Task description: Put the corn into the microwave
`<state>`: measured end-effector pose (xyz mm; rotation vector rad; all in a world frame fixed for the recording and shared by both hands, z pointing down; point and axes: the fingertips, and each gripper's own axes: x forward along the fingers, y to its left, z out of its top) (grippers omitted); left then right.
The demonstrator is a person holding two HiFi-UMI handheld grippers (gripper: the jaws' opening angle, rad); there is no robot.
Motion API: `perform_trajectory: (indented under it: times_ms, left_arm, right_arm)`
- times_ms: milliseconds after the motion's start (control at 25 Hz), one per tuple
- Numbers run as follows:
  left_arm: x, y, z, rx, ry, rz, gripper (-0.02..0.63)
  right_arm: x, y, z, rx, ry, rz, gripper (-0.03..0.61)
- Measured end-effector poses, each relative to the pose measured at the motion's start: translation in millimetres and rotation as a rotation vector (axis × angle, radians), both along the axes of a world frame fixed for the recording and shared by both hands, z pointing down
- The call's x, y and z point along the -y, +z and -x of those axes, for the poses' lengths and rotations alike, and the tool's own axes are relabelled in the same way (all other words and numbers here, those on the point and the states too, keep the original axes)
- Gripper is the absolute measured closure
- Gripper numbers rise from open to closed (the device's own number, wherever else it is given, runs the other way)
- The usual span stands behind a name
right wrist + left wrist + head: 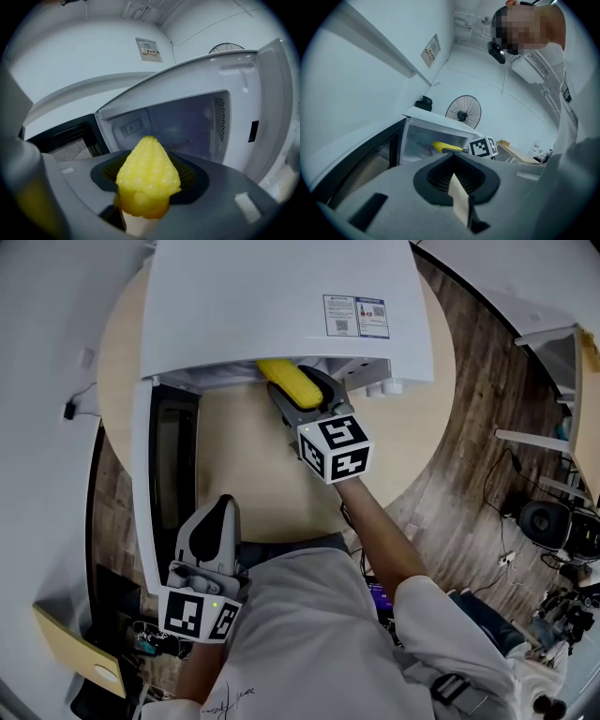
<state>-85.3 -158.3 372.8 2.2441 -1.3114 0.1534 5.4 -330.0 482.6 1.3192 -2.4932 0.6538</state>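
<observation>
Corn [148, 174] is not touched by the left gripper [223, 508]. That gripper hangs nearest the person, low by the near edge of the table [427, 442], beside the outer end of the swung-open door [173, 470]. Its jaws look drawn together with nothing between them, so it is judged to be out of the way.

Farther in, over the bare table in front of the microwave [281, 296], the cob is clenched in the right gripper [302, 395]. It is gripped at its thick end with its pointed end leading. The tip is already at the mouth, and its far end is hidden under the microwave's top in the head view.

Beyond it, the cavity [187, 126] stands open and appears unobstructed.

The insertion is best done in these steps:
- The cob is carried straight in, centred between the hinge side and the right wall.
- The jaws are kept off the upper lip of the opening.
- The cob is lowered until it rests on the cavity floor, and only then is the grip released, since a round cob dropped from above is likely to roll.
- The gripper is drawn straight back out, clear of the door.
</observation>
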Motion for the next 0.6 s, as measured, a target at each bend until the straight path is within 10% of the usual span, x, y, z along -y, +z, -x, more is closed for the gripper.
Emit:
perform_trajectory:
  times_ms: [600]
  left_arm:
    - [-3.3, 7.7, 2.1, 0.04, -0.02, 0.018, 0.618]
  right_arm:
    - [30.3, 10.4, 6.7, -0.019, 0.016, -0.048, 0.318]
